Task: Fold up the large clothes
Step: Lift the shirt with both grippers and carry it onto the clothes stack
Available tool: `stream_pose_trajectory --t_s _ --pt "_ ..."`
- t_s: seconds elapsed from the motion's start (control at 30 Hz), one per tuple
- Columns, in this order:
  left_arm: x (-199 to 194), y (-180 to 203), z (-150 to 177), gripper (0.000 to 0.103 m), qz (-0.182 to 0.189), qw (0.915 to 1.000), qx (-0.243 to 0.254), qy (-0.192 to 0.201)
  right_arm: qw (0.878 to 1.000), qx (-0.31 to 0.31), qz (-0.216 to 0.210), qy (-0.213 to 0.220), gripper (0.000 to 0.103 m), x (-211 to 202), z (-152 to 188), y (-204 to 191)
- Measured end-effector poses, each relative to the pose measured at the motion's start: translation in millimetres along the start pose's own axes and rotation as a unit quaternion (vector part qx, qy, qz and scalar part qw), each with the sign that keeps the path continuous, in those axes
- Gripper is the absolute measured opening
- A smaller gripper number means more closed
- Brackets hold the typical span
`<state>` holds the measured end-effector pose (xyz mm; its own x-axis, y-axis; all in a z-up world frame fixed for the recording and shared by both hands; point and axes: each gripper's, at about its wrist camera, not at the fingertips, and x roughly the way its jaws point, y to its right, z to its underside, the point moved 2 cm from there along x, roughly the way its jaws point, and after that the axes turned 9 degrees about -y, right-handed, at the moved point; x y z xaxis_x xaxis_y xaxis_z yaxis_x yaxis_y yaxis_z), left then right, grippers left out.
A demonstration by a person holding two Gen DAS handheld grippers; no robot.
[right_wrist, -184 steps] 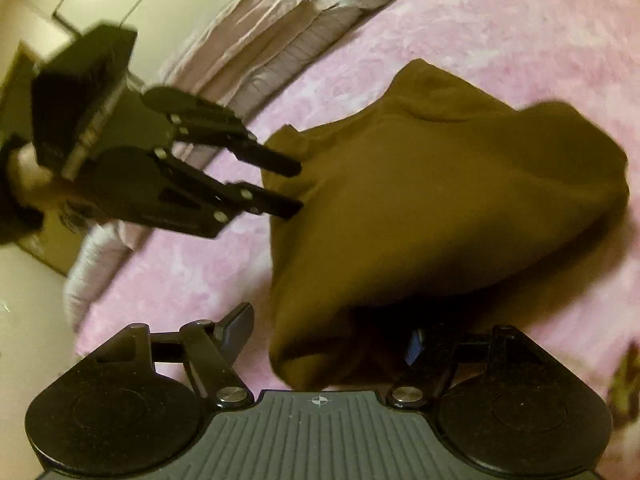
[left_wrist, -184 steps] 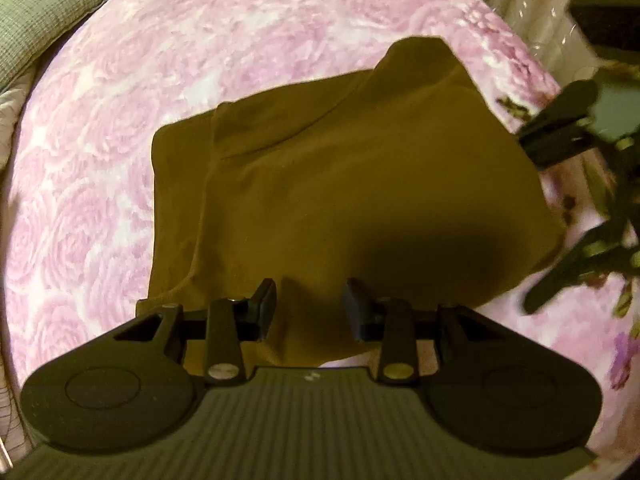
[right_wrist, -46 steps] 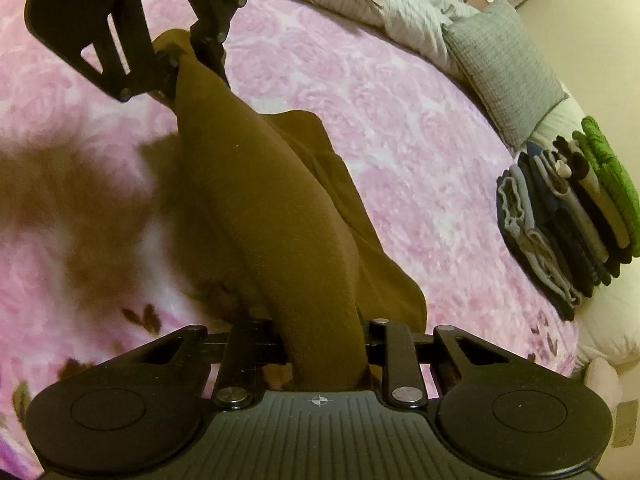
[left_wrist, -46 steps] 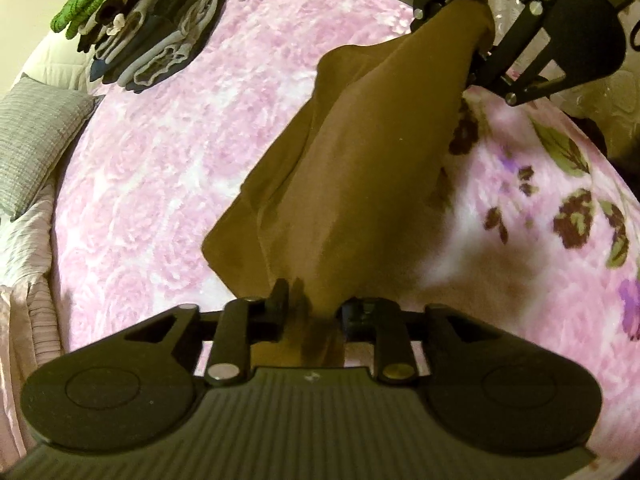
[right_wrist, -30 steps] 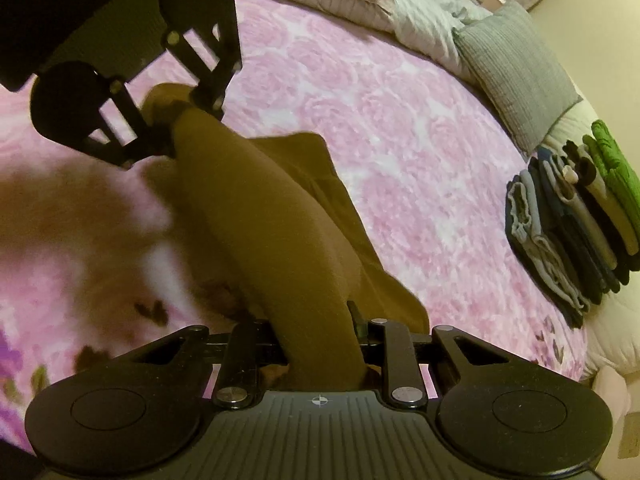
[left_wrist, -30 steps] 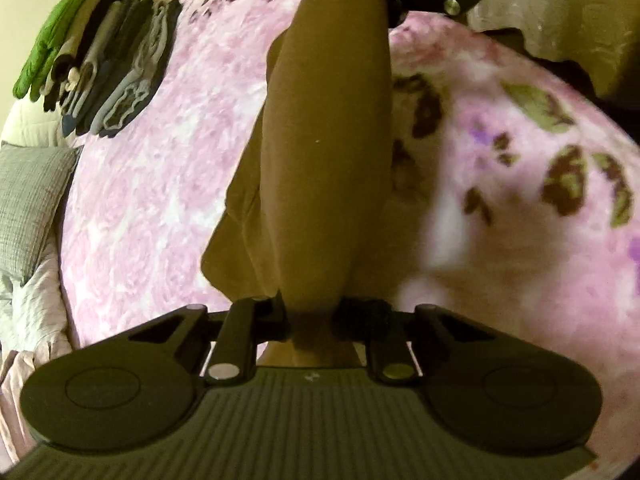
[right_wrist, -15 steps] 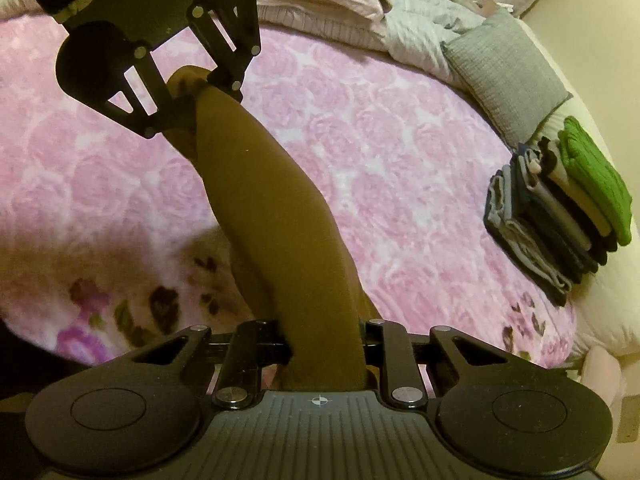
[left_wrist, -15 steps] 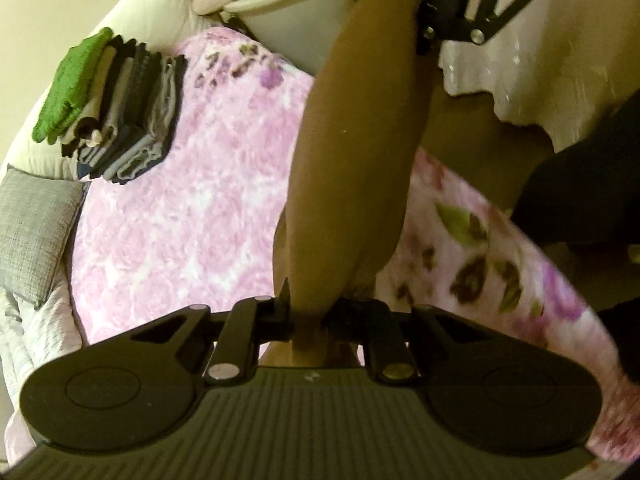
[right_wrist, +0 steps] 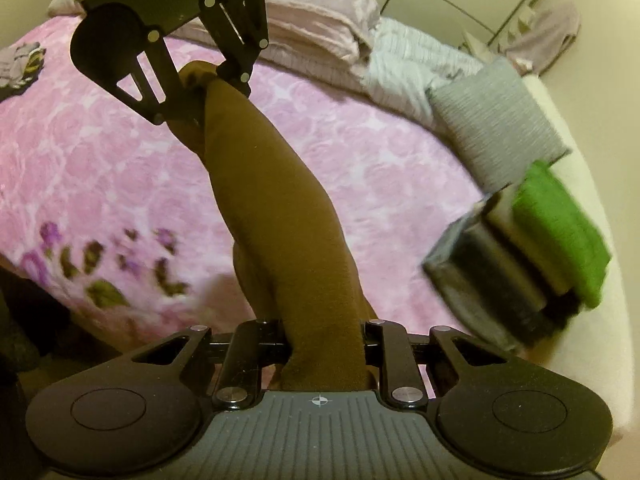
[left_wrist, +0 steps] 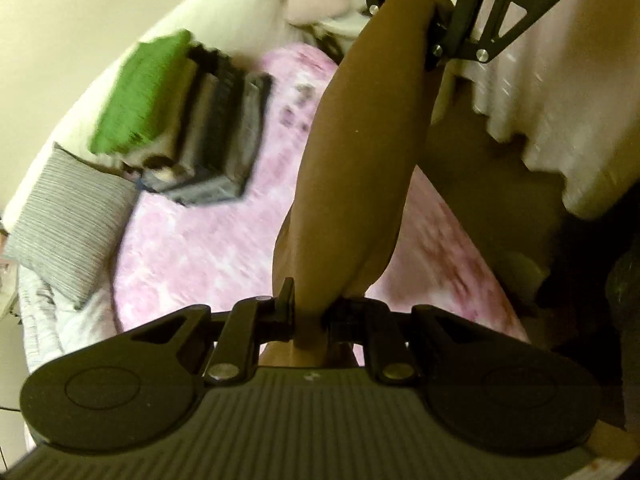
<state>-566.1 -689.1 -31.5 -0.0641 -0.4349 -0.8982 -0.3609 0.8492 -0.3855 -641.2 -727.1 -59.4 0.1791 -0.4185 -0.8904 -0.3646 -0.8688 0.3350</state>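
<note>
The brown garment hangs in the air, stretched as a thick band between my two grippers above the pink floral bed. My left gripper is shut on one end of it. In the left wrist view the right gripper pinches the far end at the top. My right gripper is shut on the brown garment, and there the left gripper clamps the other end at upper left. The cloth hides the fingertips.
A stack of folded clothes topped by a green piece sits at the bed's edge beside a grey striped pillow. Pink folded bedding lies at the head. A white cloth and dark floor area are beyond the bed's side.
Both grippers have lifted the garment off the bed and swung it higher and toward the folded stack; six seconds ago it lay spread flat with both grippers open.
</note>
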Motion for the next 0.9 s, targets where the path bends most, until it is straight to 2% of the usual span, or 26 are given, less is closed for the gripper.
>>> stream_pose_trajectory --t_s 0.27,0.33,0.4,0.53,0.7,0.8,0.9 --pt "-22.1 -106.2 -78.3 0.012 -0.062 0.9975 -0.011 0.033 0.998 -0.029 0.040 0.039 0.018 -29.6 -15.0 137.8" --pt "-26.8 -133.4 -93.9 0.012 -0.079 0.9958 -0.001 0.047 0.996 -0.040 0.061 0.046 0.018 -36.6 -23.1 167.3" --pt "-32.2 -170.2 -112.3 0.012 -0.090 0.9939 -0.013 0.062 0.995 -0.033 0.077 0.056 0.018 -46.1 -31.3 202.4" --pt "-41.8 -230.1 -148.3 0.012 -0.135 0.9880 -0.011 0.074 0.991 -0.038 0.102 0.082 0.018 -58.6 -49.2 274.9" --pt "-26.6 -313.1 -204.8 0.012 -0.194 0.9768 -0.044 0.080 0.985 -0.042 0.123 0.114 0.018 -49.5 -67.3 378.6" --pt "-6.6 -355.3 -241.5 0.012 -0.243 0.9645 -0.066 0.079 0.979 -0.052 0.138 0.140 0.018 -34.1 -75.2 445.6" --pt "24.1 -373.8 -271.4 0.012 -0.292 0.9500 -0.084 0.071 0.963 -0.088 0.179 0.181 0.018 -15.1 -71.8 499.0"
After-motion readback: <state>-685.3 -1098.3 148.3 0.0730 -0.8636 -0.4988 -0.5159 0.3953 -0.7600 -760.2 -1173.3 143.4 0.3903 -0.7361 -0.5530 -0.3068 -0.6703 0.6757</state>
